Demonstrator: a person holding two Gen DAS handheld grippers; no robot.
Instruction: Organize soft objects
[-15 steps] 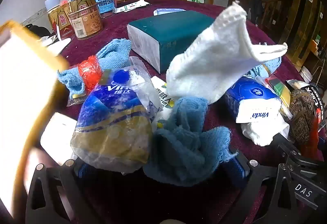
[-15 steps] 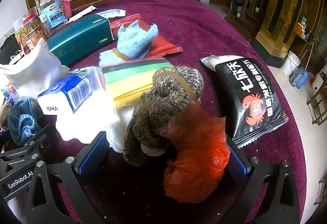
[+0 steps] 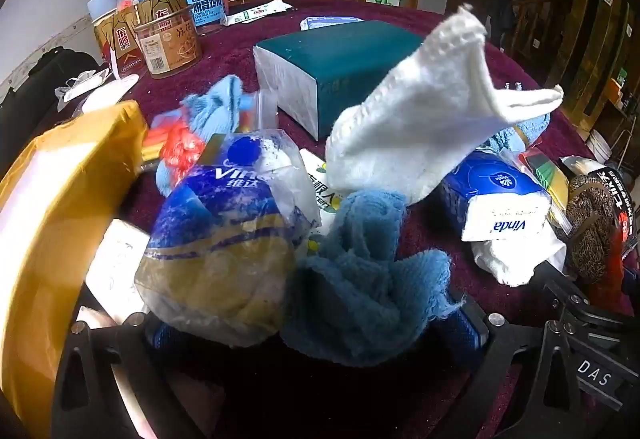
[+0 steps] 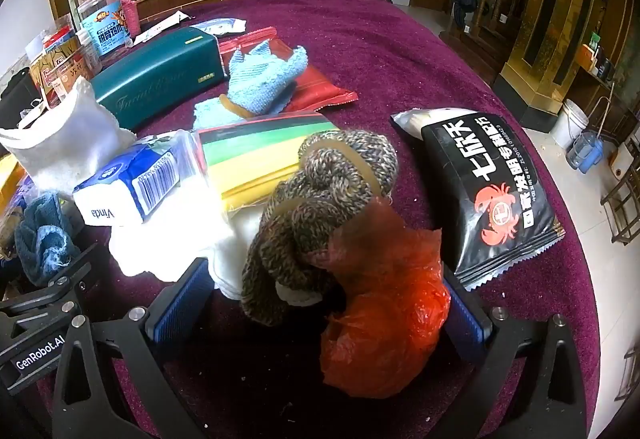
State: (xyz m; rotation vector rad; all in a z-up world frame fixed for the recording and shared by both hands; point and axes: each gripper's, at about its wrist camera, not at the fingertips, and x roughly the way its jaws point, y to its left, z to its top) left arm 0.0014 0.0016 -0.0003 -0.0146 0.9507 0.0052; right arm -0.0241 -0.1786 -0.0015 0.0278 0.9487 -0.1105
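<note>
My left gripper (image 3: 316, 331) stands open low over the table, its blue pads (image 3: 460, 327) wide apart. Between them lie a crumpled blue and gold Vinda plastic bag (image 3: 224, 239) and a dark blue towel (image 3: 368, 271); neither pad presses on them. Behind these a white cloth (image 3: 424, 127) stands up stiffly. My right gripper (image 4: 324, 311) is open too. A brown knitted roll (image 4: 320, 207) and a red plastic bag (image 4: 384, 319) lie between its jaws. A light blue towel (image 4: 264, 79) rests on a red packet farther back.
On the purple tablecloth (image 4: 400, 51) lie a teal tissue box (image 3: 344, 63), a Vinda tissue pack (image 4: 132, 183), a striped packet (image 4: 260, 155) and a black snack bag (image 4: 496, 199). Jars (image 3: 176, 35) stand far left. A yellow box (image 3: 52, 223) fills the left view's edge.
In the left wrist view the yellow box has swung in from the left, and the light blue towel bundle with the red piece beside it is blurred and shifted. The right wrist view is unchanged.
</note>
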